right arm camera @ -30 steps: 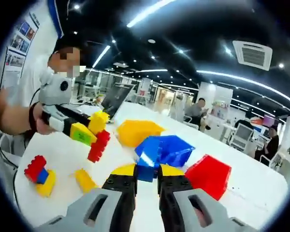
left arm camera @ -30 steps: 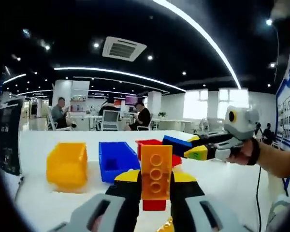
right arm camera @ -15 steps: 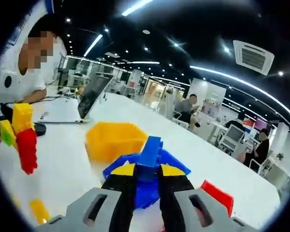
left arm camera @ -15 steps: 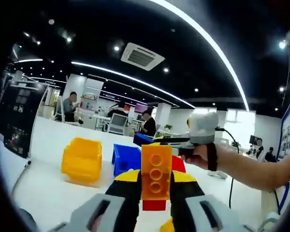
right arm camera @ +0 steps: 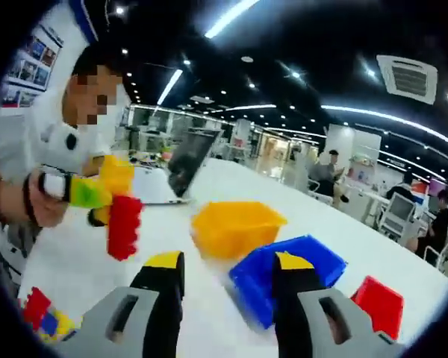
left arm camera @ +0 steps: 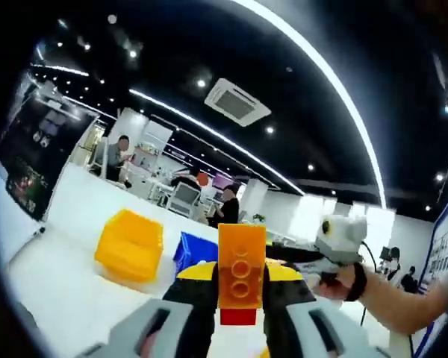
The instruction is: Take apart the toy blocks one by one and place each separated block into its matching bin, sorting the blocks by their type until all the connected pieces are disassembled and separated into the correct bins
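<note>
My left gripper (left arm camera: 241,287) was clamped on a stack of plastic toy blocks, an orange studded block (left arm camera: 242,265) above a red block (left arm camera: 238,316), upright between the jaws. Beyond its tips sat the yellow plastic bin (left arm camera: 130,244) and, to the right, the blue plastic bin (left arm camera: 196,250). My right gripper (right arm camera: 229,280) stood spread wide with nothing between its jaws, over the white table (right arm camera: 82,253); the red plastic bin (right arm camera: 378,304) lay right of its tips.

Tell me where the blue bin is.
In the right gripper view the blue bin sits on the white table between the yellow bin and the red bin.
</note>
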